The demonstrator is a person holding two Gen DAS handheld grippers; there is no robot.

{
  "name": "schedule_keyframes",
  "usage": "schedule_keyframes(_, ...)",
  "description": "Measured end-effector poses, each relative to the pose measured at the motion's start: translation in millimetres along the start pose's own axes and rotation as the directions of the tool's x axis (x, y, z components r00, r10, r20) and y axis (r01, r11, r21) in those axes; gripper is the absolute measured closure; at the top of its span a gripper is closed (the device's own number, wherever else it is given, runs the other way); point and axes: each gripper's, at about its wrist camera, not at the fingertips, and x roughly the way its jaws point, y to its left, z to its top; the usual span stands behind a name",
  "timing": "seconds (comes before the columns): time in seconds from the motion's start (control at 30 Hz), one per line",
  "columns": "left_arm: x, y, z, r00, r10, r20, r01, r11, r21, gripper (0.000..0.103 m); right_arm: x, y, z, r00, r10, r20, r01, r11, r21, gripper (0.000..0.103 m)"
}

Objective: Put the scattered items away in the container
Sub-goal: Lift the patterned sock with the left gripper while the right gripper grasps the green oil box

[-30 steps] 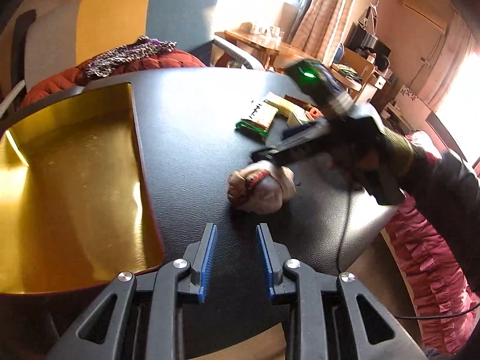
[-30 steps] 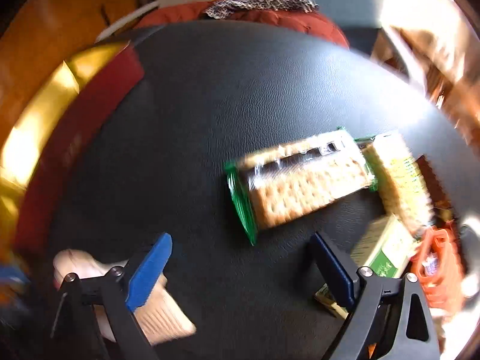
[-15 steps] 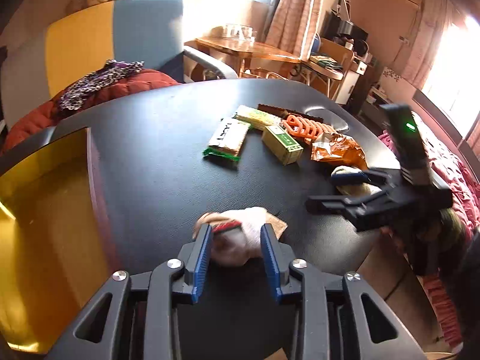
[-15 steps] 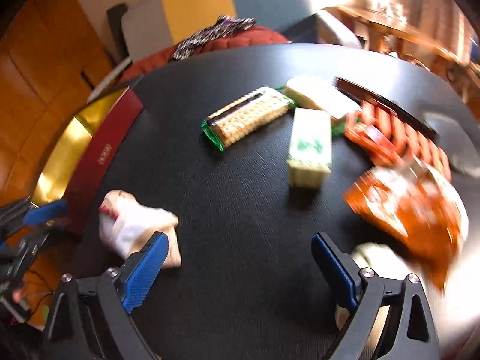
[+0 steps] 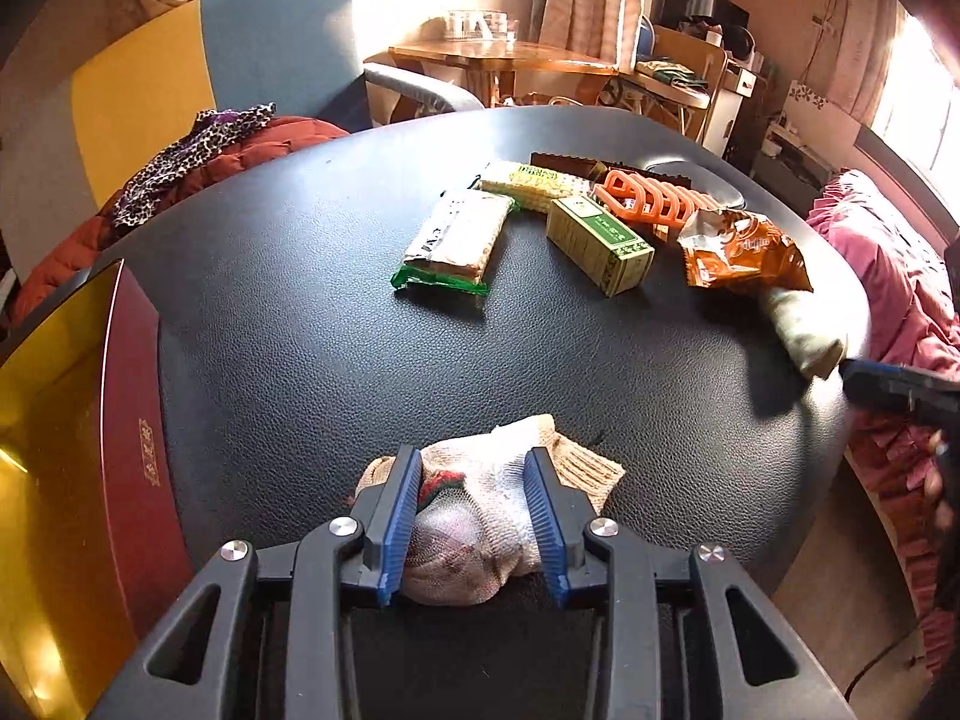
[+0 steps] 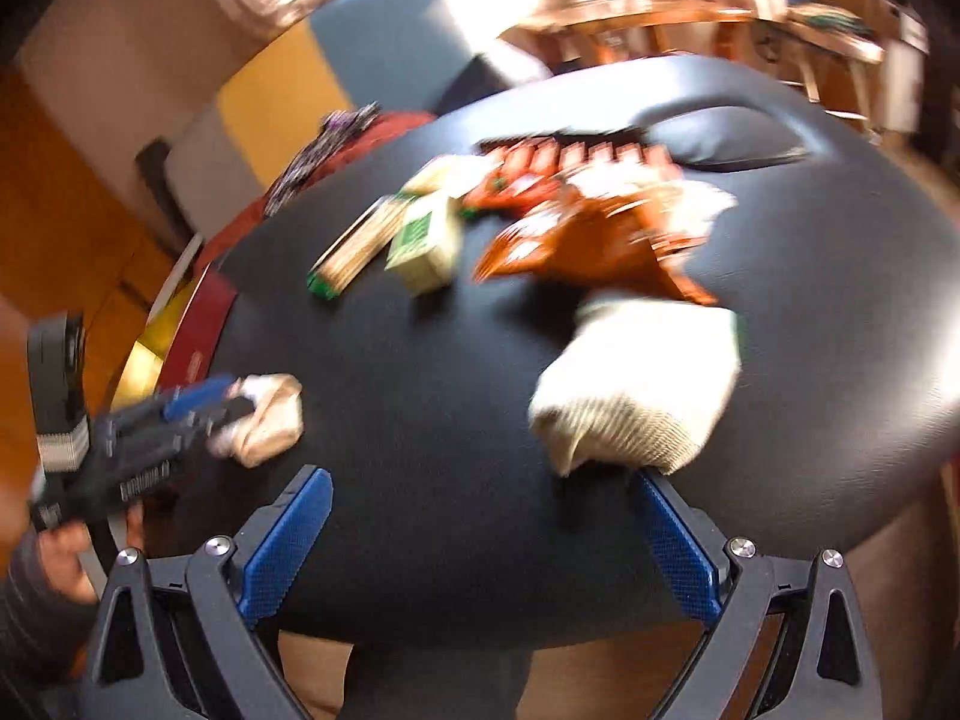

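My left gripper [image 5: 474, 480] has a balled white sock [image 5: 480, 516] between its blue pads, on the black table [image 5: 300, 330] beside the gold container [image 5: 54, 456] with its dark red wall. The same sock [image 6: 264, 414] shows in the blurred right wrist view, held by the left gripper [image 6: 198, 408]. My right gripper [image 6: 480, 516] is open and empty at the table's near edge, just short of a second cream sock [image 6: 636, 396]. That sock [image 5: 804, 330] lies at the right edge in the left wrist view.
Snacks lie at the table's far side: a cracker pack [image 5: 456, 240], a green box [image 5: 600, 246], an orange bag [image 5: 744, 252], an orange plastic piece [image 5: 654, 198] and a wafer pack [image 5: 534, 180]. A chair with a red cushion [image 5: 252, 150] stands behind.
My left gripper has advanced over the balled sock, which now sits deep between the pads. My right gripper has swung right toward the second sock at the table edge.
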Motion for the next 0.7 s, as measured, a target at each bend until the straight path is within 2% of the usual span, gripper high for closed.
schedule_keyframes(0.23, -8.9, 12.7, -12.5, 1.000, 0.003, 0.004, -0.003, 0.997, -0.081, 0.073, -4.6, -5.3, 36.0, 0.991, -0.102, 0.087, 0.095, 0.993, 0.071, 0.003)
schedule_keyframes(0.37, -10.3, 20.4, -15.7, 1.000, -0.017, 0.001, 0.018, 0.992, -0.127, 0.072, -15.3, 0.4, 52.1, 0.994, -0.037, 0.098, 0.027, 0.994, 0.107, 0.004)
schedule_keyframes(0.47, -8.6, 21.1, -16.3, 1.000, -0.019, 0.006, 0.019, 0.990, -0.139, 0.072, -18.1, 24.9, 55.3, 0.995, 0.010, 0.101, -0.011, 1.000, 0.008, 0.004)
schedule_keyframes(0.6, -9.4, 19.8, -17.1, 1.000, -0.018, 0.009, 0.019, 0.991, -0.132, 0.072, 22.9, 58.4, 62.7, 0.999, -0.002, 0.050, 0.008, 0.992, -0.123, 0.004)
schedule_keyframes(0.7, -10.1, 20.0, -17.6, 1.000, -0.021, 0.011, 0.022, 0.992, -0.123, 0.071, 61.7, 78.5, 72.4, 0.999, -0.023, 0.029, 0.028, 0.986, -0.166, 0.023)
